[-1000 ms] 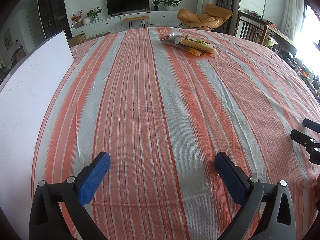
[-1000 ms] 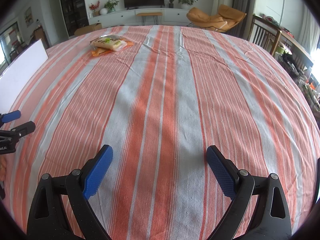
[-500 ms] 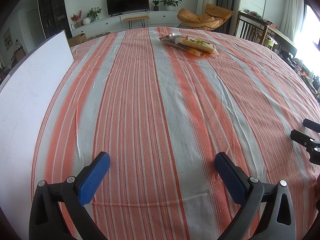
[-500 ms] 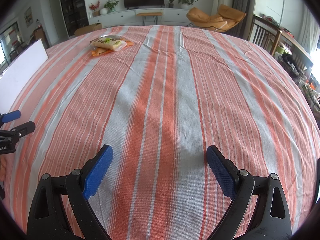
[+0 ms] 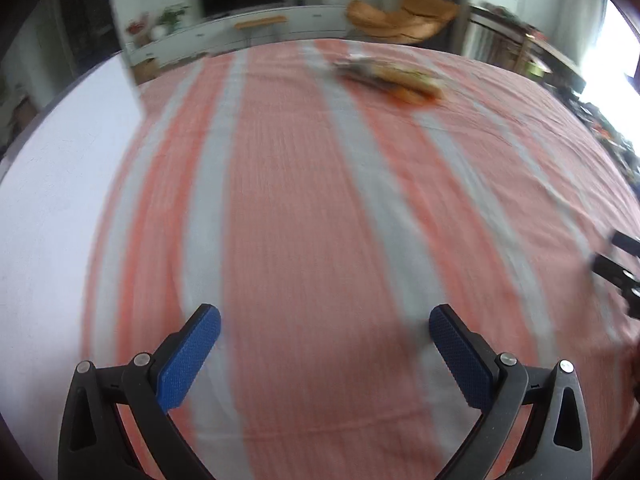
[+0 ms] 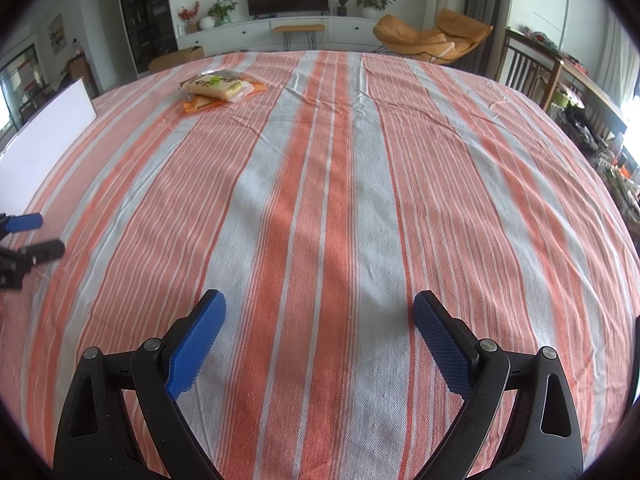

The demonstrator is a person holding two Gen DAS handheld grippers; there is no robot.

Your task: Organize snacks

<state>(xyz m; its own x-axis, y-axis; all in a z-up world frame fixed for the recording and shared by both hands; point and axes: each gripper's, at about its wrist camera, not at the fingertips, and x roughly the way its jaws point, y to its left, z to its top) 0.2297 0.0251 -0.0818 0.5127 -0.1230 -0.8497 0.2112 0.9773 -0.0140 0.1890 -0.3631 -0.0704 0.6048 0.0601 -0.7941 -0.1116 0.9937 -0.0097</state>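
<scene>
A small pile of snack packets (image 6: 218, 90) lies at the far side of the orange-and-grey striped tablecloth (image 6: 320, 200): a pale packet with a green label on top of an orange one. It also shows, blurred, in the left wrist view (image 5: 394, 80). My left gripper (image 5: 324, 322) is open and empty, low over the near cloth. My right gripper (image 6: 319, 312) is open and empty, low over the near cloth. The left gripper's fingers (image 6: 30, 236) show at the right view's left edge.
A white board (image 5: 52, 220) stands along the table's left edge and also shows in the right wrist view (image 6: 44, 136). Wooden chairs (image 6: 528, 68) stand at the far right. A TV unit and an orange lounge chair (image 6: 432, 38) are beyond the table.
The left gripper has started moving; its view is now blurred and shifted, with the white board larger at left. The right gripper has barely moved. Both stay open.
</scene>
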